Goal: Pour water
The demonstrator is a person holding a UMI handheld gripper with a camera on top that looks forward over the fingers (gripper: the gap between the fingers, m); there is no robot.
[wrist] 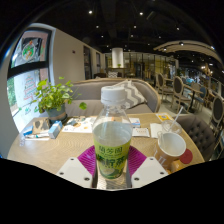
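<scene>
The gripper has a clear plastic water bottle upright between its 2 fingers, and the magenta pads press against its green label from either side, so the fingers are pinching the bottle rather than standing loose around it. The white cap looks to be on top, though I can't tell whether it is screwed tight.

From the bottle, a white cup sits on the wooden table at about 3 o'clock, near but not touching. A potted plant stands at 10 o'clock, with papers lying beyond the bottle at 11 o'clock, and a grey sofa with cushions runs behind at 12 o'clock.

My read is that the grasp is made and the pour itself has not begun: the bottle is vertical and nowhere over the cup. The next move calls for carrying the bottle toward 3 o'clock until its mouth is above the cup, then tipping it slowly. If the cap is on, it must come off first.
</scene>
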